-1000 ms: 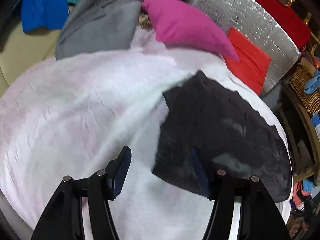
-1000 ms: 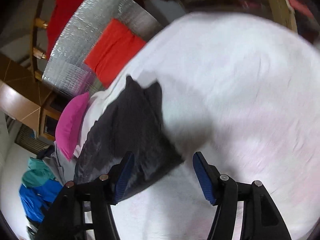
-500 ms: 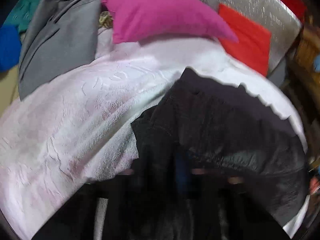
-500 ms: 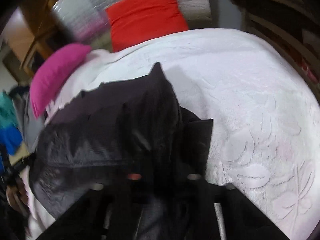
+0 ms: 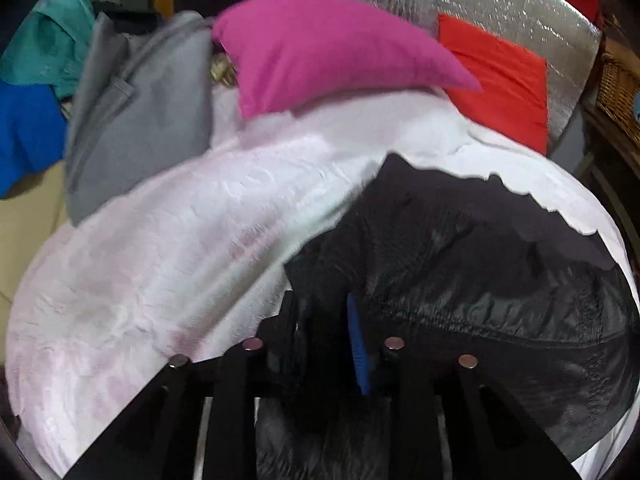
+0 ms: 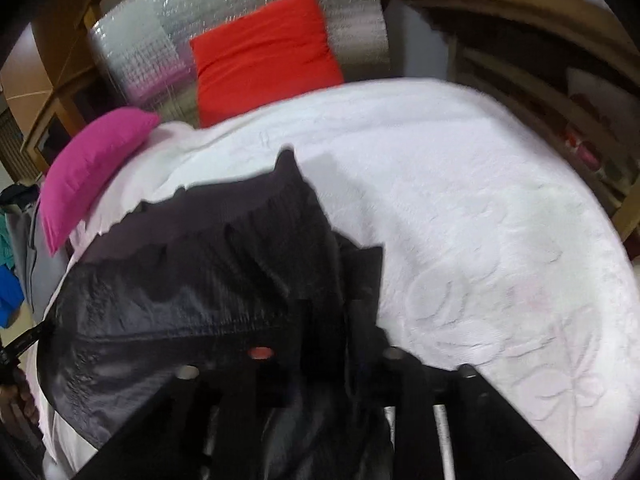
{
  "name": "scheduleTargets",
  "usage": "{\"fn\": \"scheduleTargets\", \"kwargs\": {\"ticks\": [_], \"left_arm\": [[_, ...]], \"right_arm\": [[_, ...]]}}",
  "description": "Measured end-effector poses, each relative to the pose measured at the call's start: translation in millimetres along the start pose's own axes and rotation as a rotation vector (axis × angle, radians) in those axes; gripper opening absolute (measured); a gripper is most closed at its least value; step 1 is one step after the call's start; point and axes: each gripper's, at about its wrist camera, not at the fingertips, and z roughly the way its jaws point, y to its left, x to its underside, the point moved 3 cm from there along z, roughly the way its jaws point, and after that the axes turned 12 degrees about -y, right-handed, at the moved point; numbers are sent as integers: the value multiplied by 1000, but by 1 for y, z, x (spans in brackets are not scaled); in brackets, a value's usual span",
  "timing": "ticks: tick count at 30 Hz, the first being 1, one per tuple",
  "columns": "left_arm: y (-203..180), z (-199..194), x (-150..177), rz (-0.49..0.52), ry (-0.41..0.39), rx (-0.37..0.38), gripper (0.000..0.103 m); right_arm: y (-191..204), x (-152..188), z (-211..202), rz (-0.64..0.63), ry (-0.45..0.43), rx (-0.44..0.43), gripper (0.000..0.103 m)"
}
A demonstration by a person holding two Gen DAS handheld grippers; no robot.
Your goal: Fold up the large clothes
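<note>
Garment: a black garment [image 5: 480,280] is spread on the white bedspread [image 5: 180,260], its near edge bunched up at both grippers
Left gripper [image 5: 324,320]: jaws are opening, with black fabric gathered between them; contact with the pads cannot be told
Right gripper [image 6: 320,332]: jaws are opening, fabric draped between and over them; grip cannot be told
Behind: a pink pillow [image 5: 320,48] and a red cushion [image 6: 264,48] are seen

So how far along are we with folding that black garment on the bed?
Early stage. Done: the black garment lies across the white bedspread, and both its near corners have been gathered. In hand: the left gripper and right gripper each have black fabric between their fingers, jaws opening. Left: no clean fold shows yet; the cloth is bunched and wrinkled, so the folds themselves remain.
</note>
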Motion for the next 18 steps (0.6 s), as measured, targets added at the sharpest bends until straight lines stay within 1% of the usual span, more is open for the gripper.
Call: {"fn": "scheduleTargets", "kwargs": {"ticks": [1,2,3,4,6,7,8,9,10,11,12,13,14,15,16,18], "left_arm": [[-5,-7,-3,10,-22,-7,46],[-11,-11,-4,20,-36,-5,53],[-22,-16,-5,40,-57,10,63],[-35,-19,-6,66,-77,31,65],[-63,-18,-5,140,-85,60,66],[-80,-14,-3,187,-82,66,66],[-93,-10,0,222,-80,71,66],[-103,-5,2,246,-72,75,66],[-113,3,6,271,-52,75,66],[-119,11,11,291,-27,69,66],[-125,19,15,311,0,59,66],[-127,31,21,325,36,42,67],[-126,43,28,324,83,33,69],[-124,47,30,318,86,38,69],[-122,50,30,307,76,38,72],[-117,53,30,272,85,42,73]], "right_arm": [[4,-5,-7,-8,-33,10,65],[10,-9,-14,-29,-73,18,71],[21,-13,-21,-67,-103,17,71],[36,-14,-23,-116,-114,5,71],[65,-14,-21,-208,-112,-17,71],[82,-10,-14,-284,-101,-26,71],[92,-7,-8,-324,-92,-29,71],[103,-1,2,-373,-66,-32,71],[109,2,14,-396,-41,-29,71],[112,9,30,-421,-6,1,71],[109,11,40,-427,13,34,71],[98,14,52,-400,43,66,71],[91,14,58,-367,64,71,71],[77,15,65,-300,93,65,71],[66,15,67,-256,97,68,71],[62,15,67,-248,95,72,71]]}}
